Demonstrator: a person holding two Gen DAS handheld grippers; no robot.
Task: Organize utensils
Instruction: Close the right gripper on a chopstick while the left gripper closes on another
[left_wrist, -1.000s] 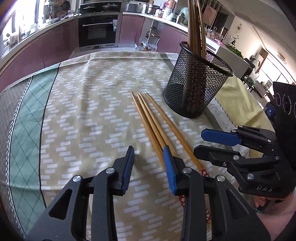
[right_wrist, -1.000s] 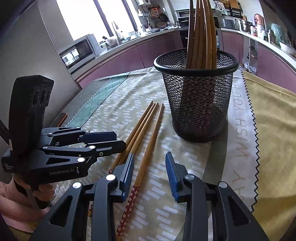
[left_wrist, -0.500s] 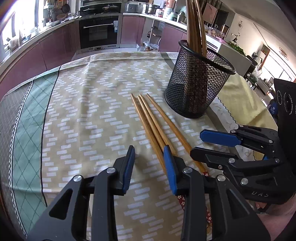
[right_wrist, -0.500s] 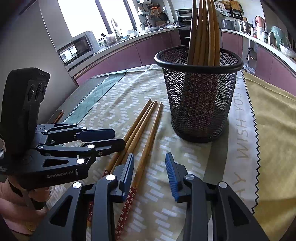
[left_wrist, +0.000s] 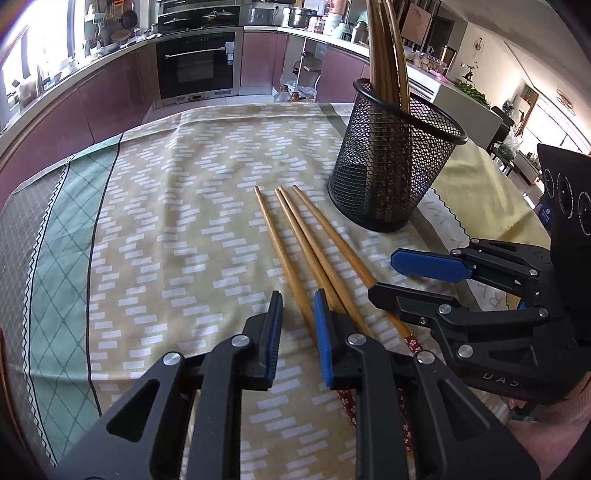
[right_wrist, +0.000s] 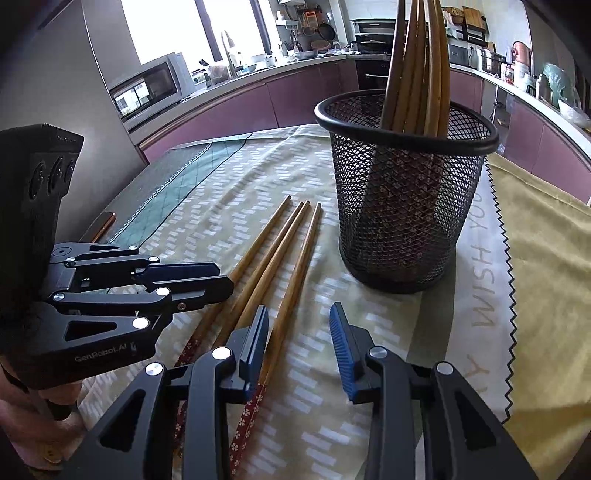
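Three loose chopsticks (left_wrist: 306, 251) lying just beside mesh holder (left_wrist: 391, 166), left gripper (left_wrist: 297, 325) and right gripper (right_wrist: 299, 339) hovering with jaws apart, patterned cloth (left_wrist: 166, 221) lying bare leftward.

Colours and patterns observed

Chopsticks (left_wrist: 295, 236) tan wood, red floral-print ends; mesh holder (left_wrist: 391, 166) black; tablecloth (left_wrist: 177, 229) beige with white dashes, green lattice border; gripper pads (right_wrist: 341, 347) blue.

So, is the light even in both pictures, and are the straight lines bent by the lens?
Left wrist view: the counter edge bows strongly, corners go dark, and the mesh holder is sharp. Right wrist view: the window is blown out white, a bright sun patch lies on the yellow cloth, and the chopsticks stay clear.
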